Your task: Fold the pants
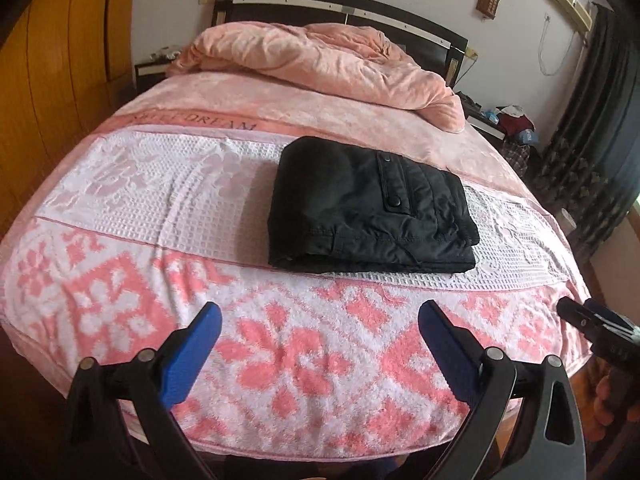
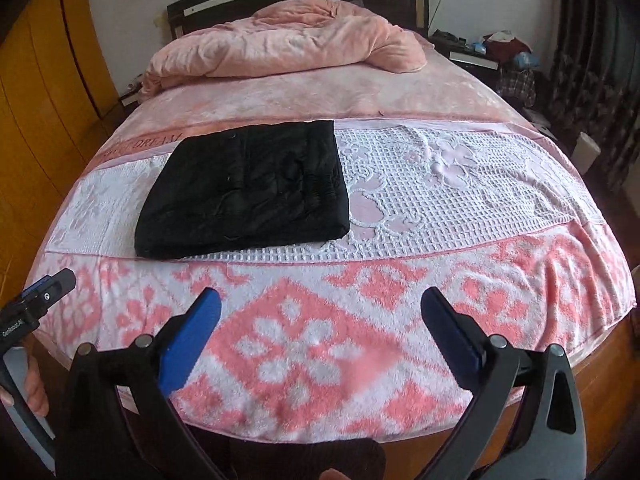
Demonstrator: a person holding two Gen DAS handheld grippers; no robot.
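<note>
Black pants [image 1: 368, 208] lie folded into a flat rectangle on the white waffle band of the bed cover, a snap pocket flap facing up; in the right wrist view the pants [image 2: 244, 196] sit left of centre. My left gripper [image 1: 320, 320] hangs open over the pink-and-white flowered end of the bed [image 1: 120, 184], well short of the pants, nothing between its blue fingers [image 1: 192, 356]. My right gripper [image 2: 320, 308] is open too, empty, back from the pants. Each gripper shows at the edge of the other's view: the right gripper [image 1: 592, 320], the left gripper [image 2: 44, 292].
A crumpled pink duvet [image 1: 320, 64] is heaped at the dark headboard [image 1: 340, 8]. Wooden wardrobe doors [image 1: 60, 80] run along the left. A cluttered nightstand [image 1: 504, 120] and dark curtains [image 1: 592, 160] stand to the right. The bed's foot edge [image 2: 320, 432] is just below the grippers.
</note>
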